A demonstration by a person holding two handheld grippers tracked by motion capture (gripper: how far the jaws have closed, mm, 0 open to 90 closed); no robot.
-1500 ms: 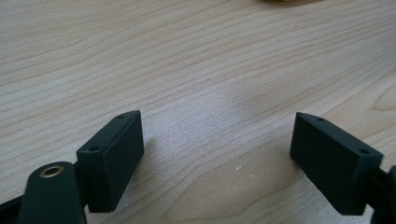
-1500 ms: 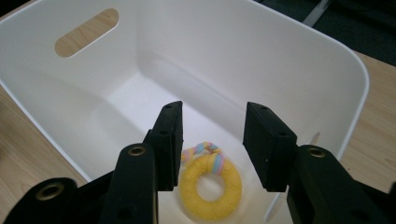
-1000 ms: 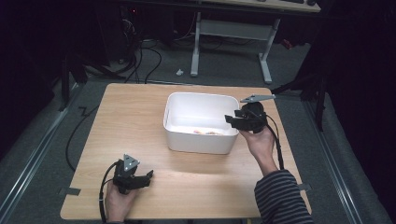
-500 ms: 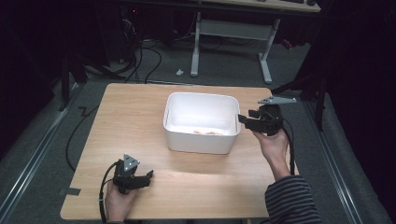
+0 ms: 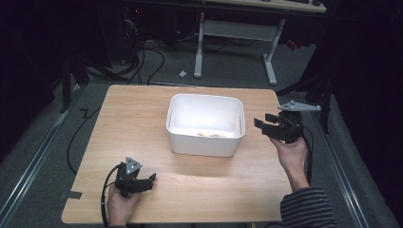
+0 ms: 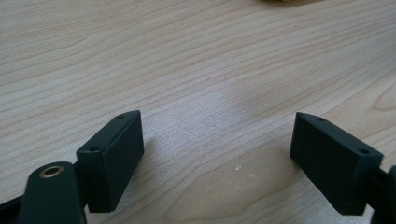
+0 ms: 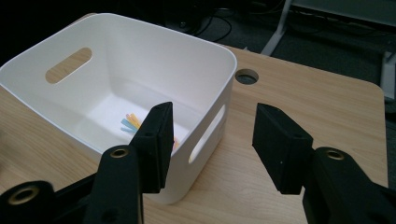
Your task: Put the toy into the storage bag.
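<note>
Currently right gripper [image 7: 210,140] jaws apart, empty, just beside the white rectangular plastic bin [image 5: 205,124] with slot handles mid light wooden bench [image 5: 133,114]; small coloured strips [image 7: 130,122] inside. Left gripper [image 6: 215,154] apart, low over bare bench.

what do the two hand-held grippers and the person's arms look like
Both are black. The left hand-held gripper and the right hand-held gripper each carry a grey three-cornered plate on top and trail a black cable. Their jaws are flat, blocky black pads with small screw holes. The right arm wears a dark striped sleeve.
</note>
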